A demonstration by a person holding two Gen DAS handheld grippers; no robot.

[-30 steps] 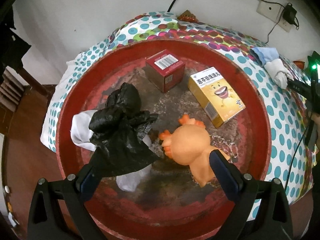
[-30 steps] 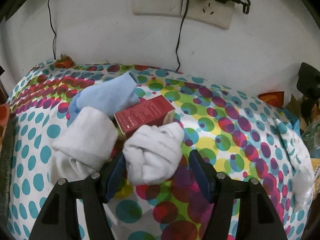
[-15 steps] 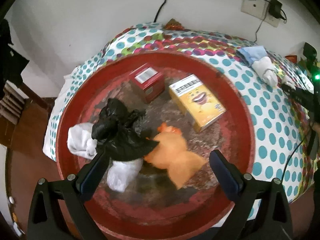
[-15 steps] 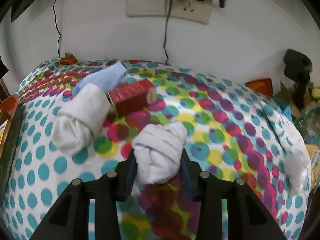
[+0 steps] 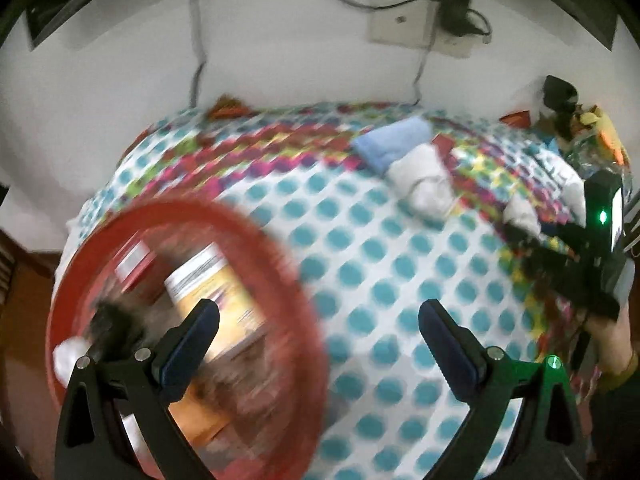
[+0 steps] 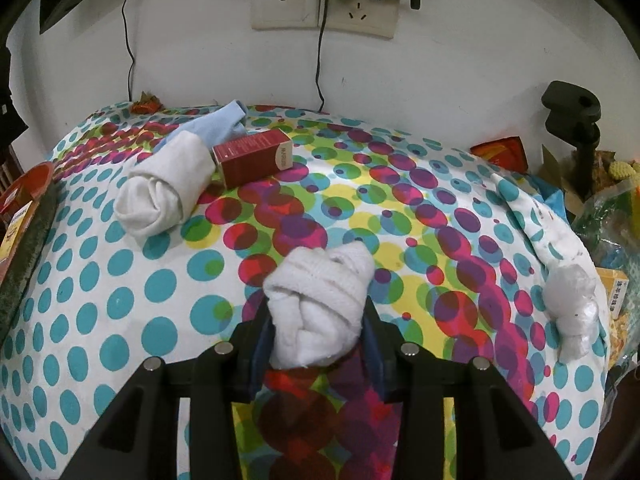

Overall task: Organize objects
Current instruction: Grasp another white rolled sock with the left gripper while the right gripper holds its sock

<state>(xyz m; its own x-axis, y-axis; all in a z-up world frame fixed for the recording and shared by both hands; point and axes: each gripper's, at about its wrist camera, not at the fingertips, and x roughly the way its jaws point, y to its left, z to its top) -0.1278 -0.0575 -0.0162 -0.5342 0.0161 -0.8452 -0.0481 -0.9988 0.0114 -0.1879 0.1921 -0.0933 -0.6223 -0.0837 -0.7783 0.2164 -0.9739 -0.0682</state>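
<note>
My right gripper [image 6: 318, 312] is shut on a rolled white cloth [image 6: 320, 292] and holds it just above the dotted tablecloth [image 6: 120, 300]. A second white roll [image 6: 164, 196] lies at the back left, with a blue cloth [image 6: 220, 124] behind it and a dark red box [image 6: 252, 156] beside it. My left gripper [image 5: 319, 312] is open with nothing between its fingers, over the tablecloth just right of the red round tray [image 5: 280, 248]. The blurred tray holds a yellow box [image 5: 216, 288], a red box [image 5: 134, 264] and a black bag [image 5: 112, 320]. The right gripper [image 5: 560, 248] shows at the far right.
A knotted white plastic bag [image 6: 572, 300] lies at the table's right edge, beside clutter and a black clamp [image 6: 572, 108]. Wall sockets with cables [image 6: 324, 4] sit behind the table. The tray's edge [image 6: 36, 172] shows at the far left.
My right gripper shut on the white roll and pulled it back from the red box. My left gripper swung right, off the tray and out over the tablecloth.
</note>
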